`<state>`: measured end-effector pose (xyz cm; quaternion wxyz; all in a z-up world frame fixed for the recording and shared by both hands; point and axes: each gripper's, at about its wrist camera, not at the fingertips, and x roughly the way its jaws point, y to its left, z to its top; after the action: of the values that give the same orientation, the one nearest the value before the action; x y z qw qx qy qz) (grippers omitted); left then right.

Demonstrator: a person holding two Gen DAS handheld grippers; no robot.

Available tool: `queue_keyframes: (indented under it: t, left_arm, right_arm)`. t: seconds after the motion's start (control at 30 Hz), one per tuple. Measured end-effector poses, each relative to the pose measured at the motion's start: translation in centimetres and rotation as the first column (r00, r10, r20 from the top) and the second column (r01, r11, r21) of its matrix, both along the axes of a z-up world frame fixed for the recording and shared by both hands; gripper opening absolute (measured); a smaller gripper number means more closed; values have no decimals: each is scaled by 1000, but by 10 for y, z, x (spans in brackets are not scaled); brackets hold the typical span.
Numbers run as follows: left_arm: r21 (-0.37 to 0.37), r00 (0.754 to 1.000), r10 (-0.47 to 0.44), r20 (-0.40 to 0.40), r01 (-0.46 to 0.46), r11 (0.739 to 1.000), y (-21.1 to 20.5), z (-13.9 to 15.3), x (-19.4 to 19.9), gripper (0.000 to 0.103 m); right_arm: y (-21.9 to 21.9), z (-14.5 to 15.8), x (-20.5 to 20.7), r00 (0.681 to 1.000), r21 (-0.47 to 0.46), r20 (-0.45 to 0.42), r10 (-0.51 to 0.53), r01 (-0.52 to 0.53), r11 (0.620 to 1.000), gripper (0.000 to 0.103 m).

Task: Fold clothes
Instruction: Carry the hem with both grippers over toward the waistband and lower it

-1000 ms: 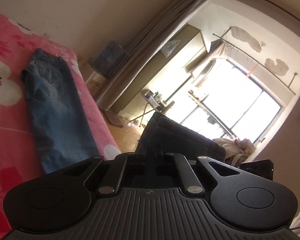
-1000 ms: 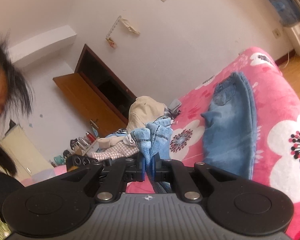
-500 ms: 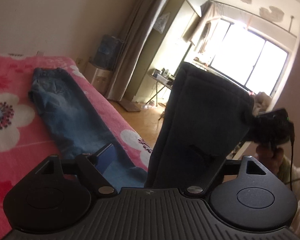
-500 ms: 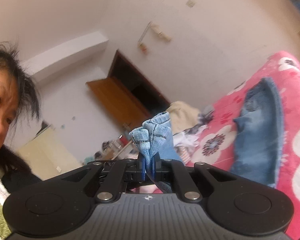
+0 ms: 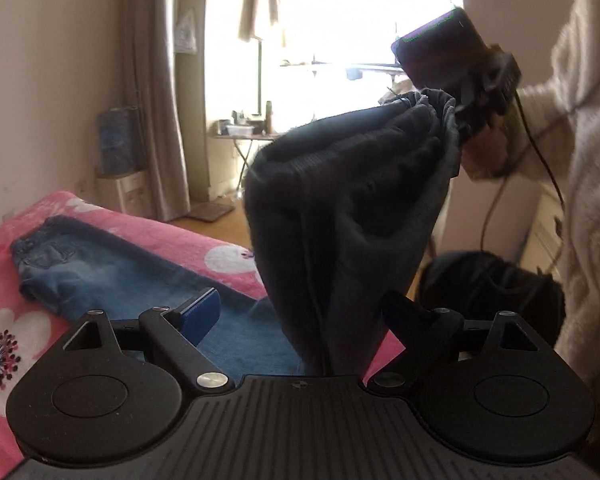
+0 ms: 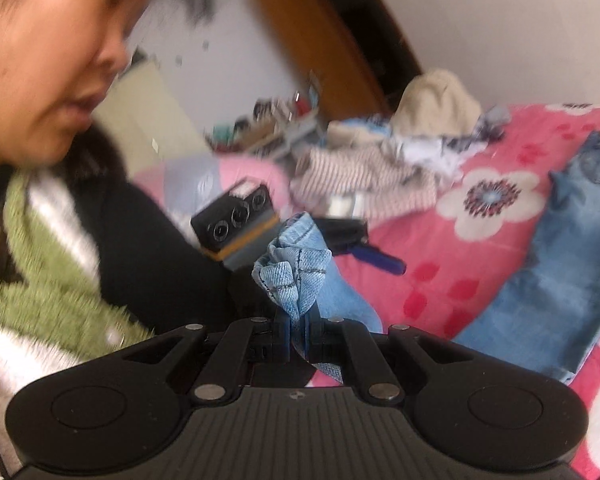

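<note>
Blue jeans point(image 5: 112, 280) lie lengthwise on the pink floral blanket point(image 5: 204, 240), waist at the far end. My right gripper point(image 6: 298, 330) is shut on the bunched leg hem of the jeans point(image 6: 292, 264) and holds it up in the air. In the left wrist view the lifted leg point(image 5: 352, 208) hangs dark against the window, between my left gripper's spread fingers, with the right gripper point(image 5: 460, 120) holding its top. My left gripper point(image 5: 304, 312) is open; its blue pad point(image 5: 200, 314) shows on the left.
A pile of unfolded clothes point(image 6: 380, 160) lies at the far end of the bed. The person's face and green-white sweater point(image 6: 40, 260) fill the left of the right wrist view. A bright window point(image 5: 360, 20), curtain point(image 5: 152, 80) and small table point(image 5: 244, 132) stand beyond the bed.
My left gripper has opened and let go of the jeans leg. My right gripper has lifted the hem up and swung toward the person. The left gripper has tilted down toward the bed.
</note>
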<state>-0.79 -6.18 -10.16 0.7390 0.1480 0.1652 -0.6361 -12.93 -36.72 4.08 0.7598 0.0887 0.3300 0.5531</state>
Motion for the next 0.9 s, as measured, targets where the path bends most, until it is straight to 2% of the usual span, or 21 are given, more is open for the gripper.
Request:
queue_keyframes:
  t: [0.1,0.2,0.23,0.3,0.37,0.53,0.67,0.77,0.87,0.9]
  left_arm:
    - [2,1000,7,-2,-7,1000,1,0,0,79]
    - [-2,1000,26,-5,-26,1000,1,4,-2,61]
    - [-4,999,33,-6,-33,999,1,5,-3,54]
    - [-14,999,53,4,-53,998,3,11,-1,50]
    - [-19,997,72,15,-72,997,2,17,-2,36]
    - [-46,995,93,30,-91,995,-3,31,-7,15]
    - [-70,984,177,23,-175,982,-10,39,0,8]
    - [-85,968,252,13,-250,964,-18,44,11,7]
    - [-75,944,329,8,-328,942,-29,43,45,7]
    - [-68,934,357,-19,-357,931,-33,40,64,7]
  right_arm:
    - [5,0,6,1000,-40,-11,17,-17,999,6]
    - [4,2,14,1000,-53,-9,-8,7,999,6]
    - [2,2,16,1000,-48,-5,-24,24,999,6]
    - [-1,1,20,998,-38,4,-58,58,998,6]
    - [-6,-1,23,995,-21,9,-97,97,995,6]
    - [-18,1,27,982,22,47,-182,181,983,6]
    - [-26,5,41,958,50,91,-272,268,962,6]
    - [-26,5,66,926,66,113,-359,353,933,6]
    - [-27,2,104,893,74,95,-440,435,898,6]
    - [-27,-1,119,882,76,81,-464,459,885,6]
